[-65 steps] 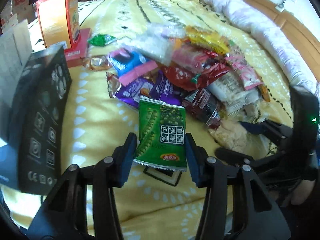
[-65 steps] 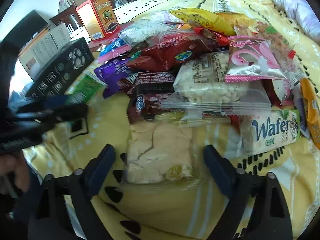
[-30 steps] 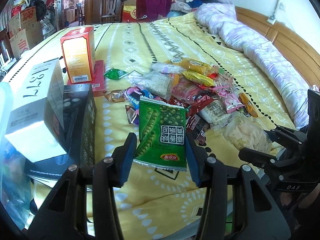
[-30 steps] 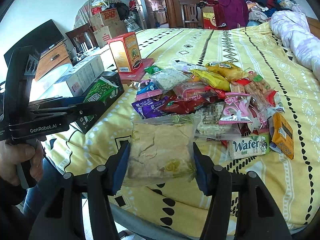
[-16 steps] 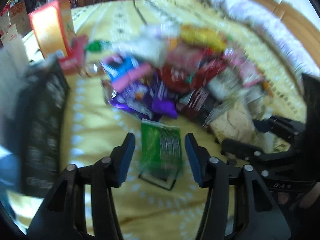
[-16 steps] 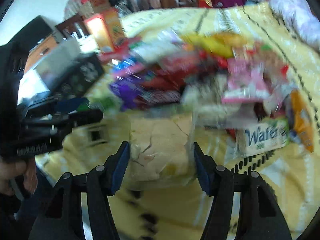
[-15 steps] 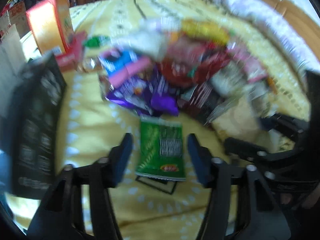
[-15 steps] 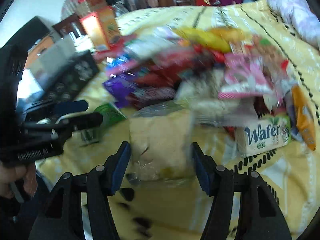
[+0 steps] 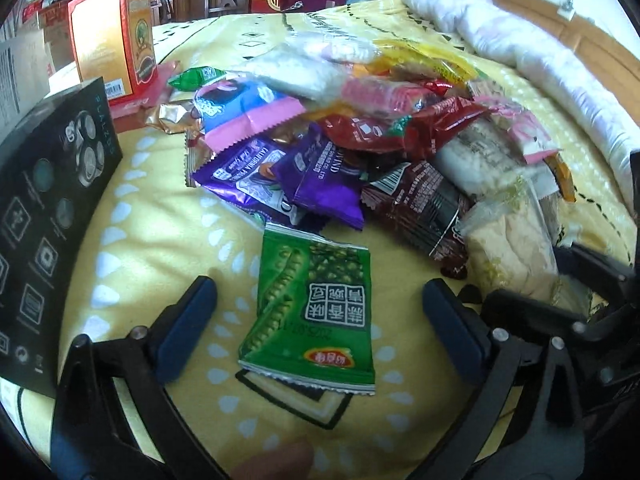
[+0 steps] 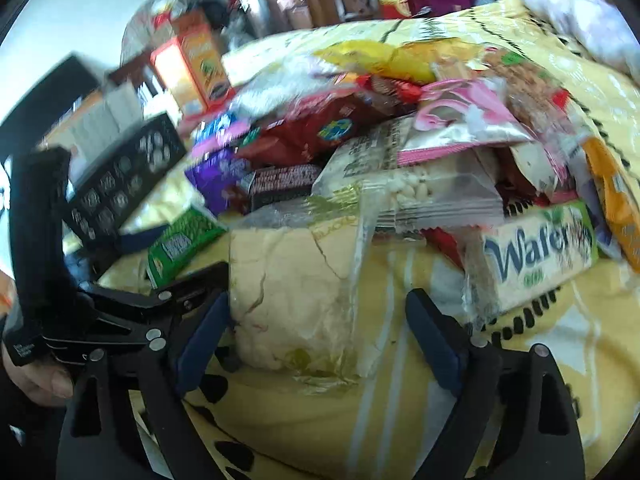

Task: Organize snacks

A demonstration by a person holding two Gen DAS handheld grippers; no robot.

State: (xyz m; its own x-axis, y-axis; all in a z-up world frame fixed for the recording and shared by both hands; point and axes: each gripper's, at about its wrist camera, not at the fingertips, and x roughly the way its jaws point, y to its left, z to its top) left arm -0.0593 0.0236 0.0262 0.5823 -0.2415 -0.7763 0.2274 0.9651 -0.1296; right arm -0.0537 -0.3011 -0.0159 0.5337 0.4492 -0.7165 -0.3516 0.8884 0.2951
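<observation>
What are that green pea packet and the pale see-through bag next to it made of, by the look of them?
Green pea packet: probably thin printed plastic film, glossy, with a crimped, saw-toothed sealed edge and soft creases.

Pale see-through bag: clear, wrinkly plastic wrap, since the cream-coloured, cracked contents show through it and its loose edge crumples. What the food inside is, I cannot tell.

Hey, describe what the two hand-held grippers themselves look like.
Both match: the left hand-held gripper and right hand-held gripper have black angular linkage arms with silver rivets, tipped by dark blue pads. The left's black handle carries small white lettering, too blurred to read.
</observation>
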